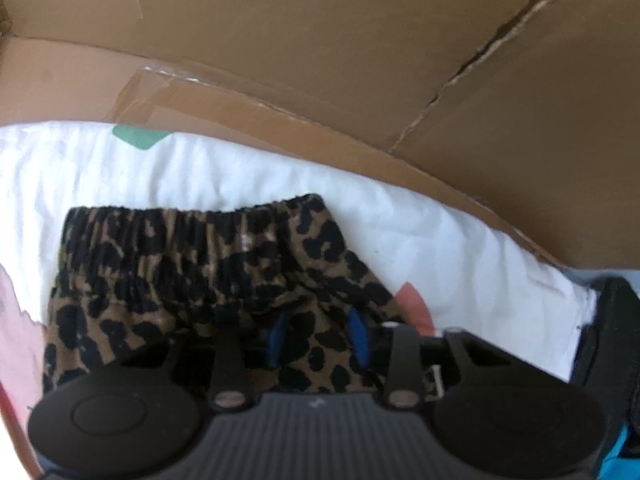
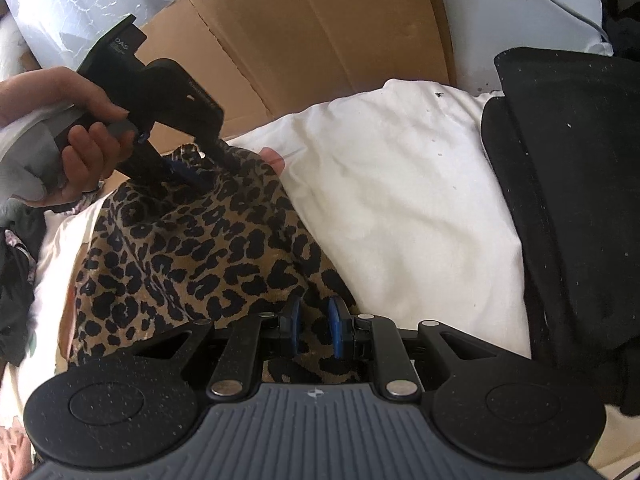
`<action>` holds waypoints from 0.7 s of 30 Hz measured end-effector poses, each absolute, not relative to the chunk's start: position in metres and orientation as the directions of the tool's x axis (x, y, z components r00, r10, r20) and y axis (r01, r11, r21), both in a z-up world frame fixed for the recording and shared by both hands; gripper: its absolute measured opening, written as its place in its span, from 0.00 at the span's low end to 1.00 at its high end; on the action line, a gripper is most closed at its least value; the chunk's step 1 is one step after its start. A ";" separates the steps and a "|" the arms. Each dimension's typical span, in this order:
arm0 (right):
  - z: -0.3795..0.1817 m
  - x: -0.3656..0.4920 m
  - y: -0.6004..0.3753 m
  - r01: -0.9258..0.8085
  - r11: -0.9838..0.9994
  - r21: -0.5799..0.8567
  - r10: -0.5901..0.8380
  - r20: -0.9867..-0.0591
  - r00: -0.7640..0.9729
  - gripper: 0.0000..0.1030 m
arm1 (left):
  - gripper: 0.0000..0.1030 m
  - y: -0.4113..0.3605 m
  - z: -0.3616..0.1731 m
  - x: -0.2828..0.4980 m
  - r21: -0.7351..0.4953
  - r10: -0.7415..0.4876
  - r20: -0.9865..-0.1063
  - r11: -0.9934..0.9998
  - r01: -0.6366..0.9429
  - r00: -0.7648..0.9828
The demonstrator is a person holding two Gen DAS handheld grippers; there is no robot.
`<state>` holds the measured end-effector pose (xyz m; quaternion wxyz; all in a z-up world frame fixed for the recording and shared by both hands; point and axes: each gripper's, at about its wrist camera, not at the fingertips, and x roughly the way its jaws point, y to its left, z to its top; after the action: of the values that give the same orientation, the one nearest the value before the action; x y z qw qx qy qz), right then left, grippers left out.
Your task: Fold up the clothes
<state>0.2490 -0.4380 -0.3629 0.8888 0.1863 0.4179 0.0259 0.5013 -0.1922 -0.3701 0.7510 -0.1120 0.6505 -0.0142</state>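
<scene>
On a white sheet (image 2: 392, 184) spread before a flattened cardboard box (image 1: 320, 60), 1 leopard-print garment (image 2: 192, 248) with a gathered elastic waistband (image 1: 192, 216) lies between 2 handheld grippers. At the far edge, near the waistband, the left gripper (image 1: 318, 334) has its 2 blue pads standing apart over the cloth; the right wrist view shows its tips pressed into a raised bunch of fabric, though whether they pinch it cannot be told. At the near edge, the right gripper (image 2: 314, 326) has its 2 blue pads (image 2: 335, 326) close together with leopard cloth between them, apparently clamped on the edge. The fabric drapes and wrinkles freely, so it is likely thin, light and limp: it should sag from any single hold and slide easily over the sheet. Best holds are probably the thicker waistband and the opposite hem, 1 gripper on each, to keep an edge straight. 1 hand (image 2: 80, 140) shows on the left gripper's handle. Also visible: 1 black garment (image 2: 568, 200) folded at the right, and 1 dark crumpled heap (image 2: 16, 272) at the left, too hidden to count.
</scene>
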 end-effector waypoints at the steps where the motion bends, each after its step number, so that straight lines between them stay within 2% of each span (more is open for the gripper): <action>1: -0.363 0.251 -0.438 0.111 0.930 0.350 0.199 -0.735 0.648 0.22 | 0.21 -0.191 -0.370 0.501 -0.178 -0.158 -0.976 0.976 -0.123 0.151; 2: -0.364 0.252 -0.438 0.108 0.930 0.352 0.202 -0.733 0.650 0.28 | 0.19 -0.190 -0.370 0.502 -0.169 -0.150 -0.977 0.978 -0.122 0.149; 4: -0.365 0.253 -0.438 0.099 0.930 0.354 0.208 -0.729 0.652 0.31 | 0.07 -0.181 -0.370 0.501 -0.187 -0.166 -0.975 0.972 -0.141 0.147; 6: -0.367 0.254 -0.436 0.089 0.933 0.349 0.210 -0.729 0.652 0.34 | 0.04 -0.172 -0.368 0.499 -0.209 -0.186 -0.971 0.965 -0.156 0.149; 15: -0.378 0.258 -0.434 0.041 0.944 0.328 0.229 -0.738 0.635 0.34 | 0.01 -0.165 -0.342 0.498 -0.259 -0.234 -0.955 0.957 -0.130 0.179; 21: -0.377 0.260 -0.433 -0.008 0.950 0.314 0.255 -0.755 0.604 0.17 | 0.00 -0.176 -0.323 0.499 -0.260 -0.244 -0.947 0.964 -0.054 0.208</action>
<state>0.2598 -0.4326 -0.3768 0.8845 0.1405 0.4386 0.0743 0.4988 -0.1758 -0.3234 0.7679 -0.1189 0.6263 -0.0620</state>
